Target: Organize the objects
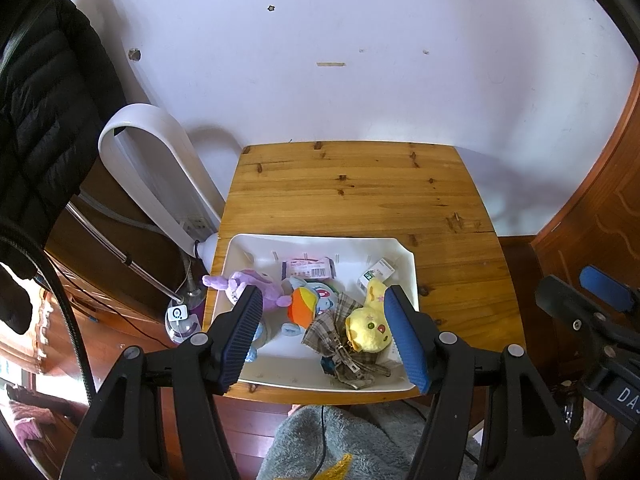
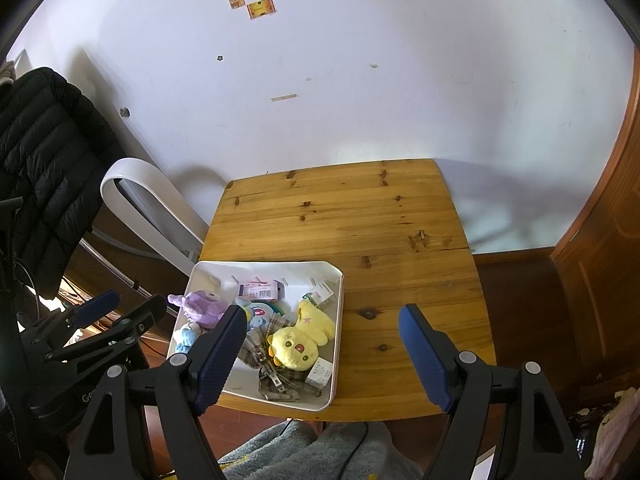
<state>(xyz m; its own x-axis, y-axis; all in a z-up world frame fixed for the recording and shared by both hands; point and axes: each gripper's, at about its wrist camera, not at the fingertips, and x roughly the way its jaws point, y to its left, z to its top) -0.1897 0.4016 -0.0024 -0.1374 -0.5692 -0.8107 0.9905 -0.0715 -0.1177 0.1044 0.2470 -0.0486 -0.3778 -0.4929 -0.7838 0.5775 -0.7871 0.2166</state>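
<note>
A white tray [image 1: 404,254] sits at the near left of the wooden table [image 1: 352,192]. It holds a yellow plush [image 1: 366,330], a purple plush [image 1: 256,284], a blue and orange plush [image 1: 308,302], a plaid cloth pouch [image 1: 340,344], a pink packet [image 1: 308,269] and a small box [image 1: 376,274]. My left gripper [image 1: 326,338] is open above the tray's near side. My right gripper [image 2: 322,356] is open above the tray's right edge [image 2: 338,320]; the yellow plush [image 2: 298,344] lies between its fingers in that view.
A white fan-like appliance [image 1: 148,160] and a black jacket [image 1: 40,120] stand left of the table. A wooden door [image 1: 600,220] is at the right. A grey fleece garment [image 1: 340,444] lies below the table's near edge. The wall runs behind.
</note>
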